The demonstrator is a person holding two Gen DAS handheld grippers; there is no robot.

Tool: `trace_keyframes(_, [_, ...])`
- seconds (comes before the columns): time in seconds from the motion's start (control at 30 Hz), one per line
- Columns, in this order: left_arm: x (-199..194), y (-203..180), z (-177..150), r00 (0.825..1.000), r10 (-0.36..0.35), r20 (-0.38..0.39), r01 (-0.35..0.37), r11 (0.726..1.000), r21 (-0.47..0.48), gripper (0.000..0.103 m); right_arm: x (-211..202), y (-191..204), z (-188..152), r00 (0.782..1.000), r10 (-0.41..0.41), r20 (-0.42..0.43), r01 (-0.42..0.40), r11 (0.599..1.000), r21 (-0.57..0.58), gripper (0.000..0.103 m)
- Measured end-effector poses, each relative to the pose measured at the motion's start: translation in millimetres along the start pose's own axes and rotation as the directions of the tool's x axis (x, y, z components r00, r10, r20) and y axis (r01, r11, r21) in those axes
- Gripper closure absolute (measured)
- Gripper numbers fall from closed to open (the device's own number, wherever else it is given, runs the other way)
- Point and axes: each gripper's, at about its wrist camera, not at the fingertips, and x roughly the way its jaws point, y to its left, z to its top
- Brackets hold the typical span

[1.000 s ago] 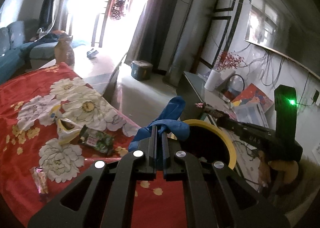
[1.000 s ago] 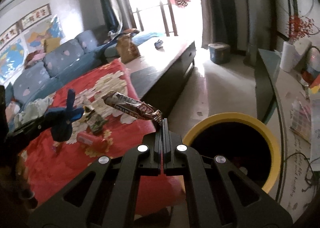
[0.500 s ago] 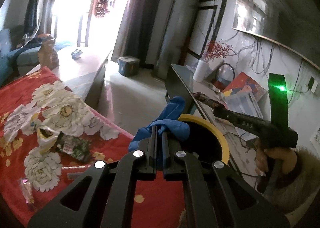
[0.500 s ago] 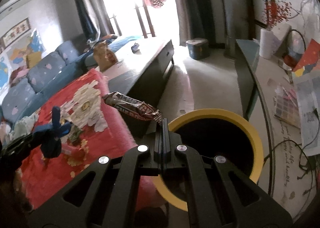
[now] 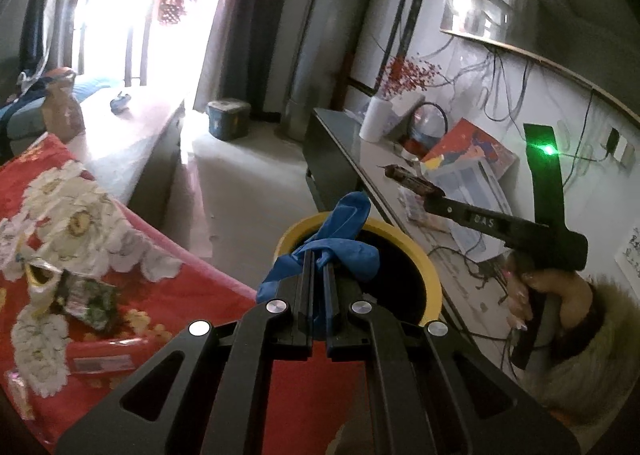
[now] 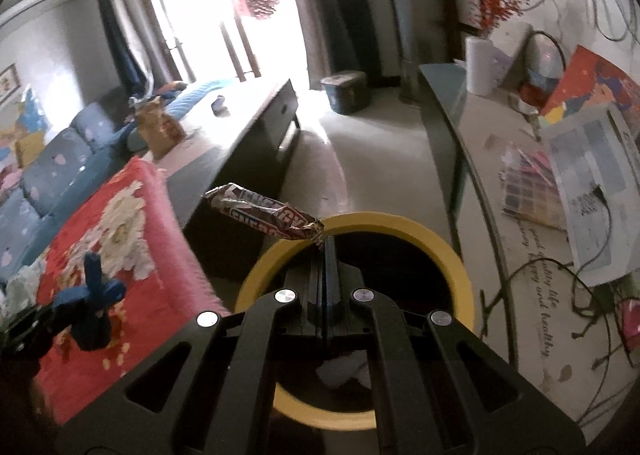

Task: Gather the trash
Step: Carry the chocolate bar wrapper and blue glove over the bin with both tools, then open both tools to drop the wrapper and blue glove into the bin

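Left wrist view: the left gripper [image 5: 318,255] is clamped on a crumpled blue glove [image 5: 340,231], held over the near-left rim of the yellow-rimmed bin [image 5: 430,275]; to the right, a hand [image 5: 540,291] holds the right gripper [image 5: 430,193] with a brown candy wrapper [image 5: 408,179] pinched at its tip, while more wrappers [image 5: 80,293] lie on the red floral blanket [image 5: 192,295] at left. Right wrist view: the right gripper's jaws are pressed together on one end of the candy wrapper [image 6: 266,215] — the wrapper sticks out to the left, above the bin's far rim [image 6: 372,219] — and the left gripper [image 6: 74,305], with the blue glove [image 6: 92,295], sits at far left over the blanket [image 6: 160,279].
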Motion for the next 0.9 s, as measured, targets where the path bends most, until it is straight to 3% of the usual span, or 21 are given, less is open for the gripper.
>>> trace_keyframes(0.57, [74.0, -22.4, -14.8, 0.989, -0.092, -0.119, 0.094, 0.995, 0.017, 0.099, 20.1, -49.2, -3.0, 0.992, -0.12, -0.047, 0.124, 0.989, 0.083, 0.103])
trace_keyframes(0.9, [123.1, -32.3, -22.4, 0.973, -0.107, -0.205, 0.119, 0.992, 0.051, 0.099, 30.8, -59.5, -8.4, 0.989, -0.118, -0.086, 0.128, 0.986, 0.11, 0.103])
